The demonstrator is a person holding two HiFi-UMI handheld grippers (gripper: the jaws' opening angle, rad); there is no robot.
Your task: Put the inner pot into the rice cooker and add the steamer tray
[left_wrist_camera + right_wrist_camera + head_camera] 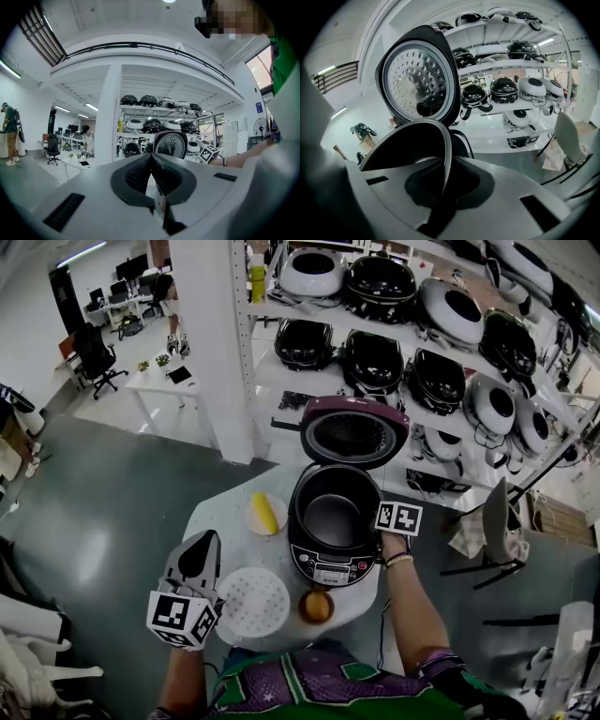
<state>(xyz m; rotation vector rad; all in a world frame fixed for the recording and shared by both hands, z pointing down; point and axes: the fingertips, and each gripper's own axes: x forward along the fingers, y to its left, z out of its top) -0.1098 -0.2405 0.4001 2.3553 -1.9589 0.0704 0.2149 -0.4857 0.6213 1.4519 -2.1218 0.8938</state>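
Observation:
The rice cooker (328,563) stands on the round white table with its lid (354,432) raised. The dark inner pot (330,514) is down in the cooker's opening. My right gripper (384,523) is at the pot's right rim, shut on that thin rim (446,140); in the right gripper view the lid's perforated plate (417,84) rises behind it. The white perforated steamer tray (253,601) lies flat on the table at the front left. Just left of the tray hovers my left gripper (206,542), shut with nothing in it; its pads (140,174) meet.
A small plate with a yellow corn cob (266,514) sits left of the cooker. An orange bowl (317,606) is at the table's front edge. Shelves with several rice cookers (422,362) stand behind, beside a white pillar (211,334). There is a chair (497,521) at the right.

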